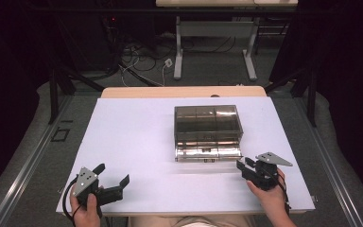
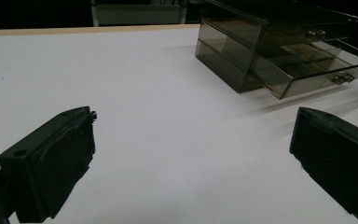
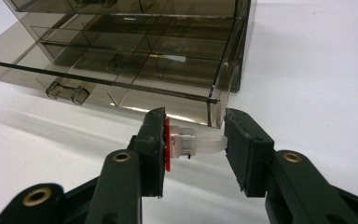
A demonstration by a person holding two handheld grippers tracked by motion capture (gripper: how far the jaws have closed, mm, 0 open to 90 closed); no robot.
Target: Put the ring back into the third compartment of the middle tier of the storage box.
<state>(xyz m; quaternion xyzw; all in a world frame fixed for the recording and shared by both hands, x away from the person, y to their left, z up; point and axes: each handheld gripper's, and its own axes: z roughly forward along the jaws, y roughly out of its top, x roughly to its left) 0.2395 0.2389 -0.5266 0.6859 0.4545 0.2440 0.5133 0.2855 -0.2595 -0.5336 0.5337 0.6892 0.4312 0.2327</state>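
Right hand-held gripper (image 3: 193, 142) clamping small clear piece (image 3: 200, 141), possibly a cap, beside smoky drawer box (image 3: 135, 51)

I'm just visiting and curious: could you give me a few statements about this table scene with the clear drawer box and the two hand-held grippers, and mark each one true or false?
1. The right gripper is shut on a small clear part with a red end. True.
2. The left gripper holds a red ball between its fingers. False: its fingers stand wide apart with nothing between them.
3. The smoky clear drawer box has its lowest drawer pulled partly out. True.
4. The drawer box lies tipped on its side at the table's left edge. False: it stands upright, right of the middle of the white table.
5. The left gripper touches the drawer box. False: it is well apart from it, near the table's near left corner.
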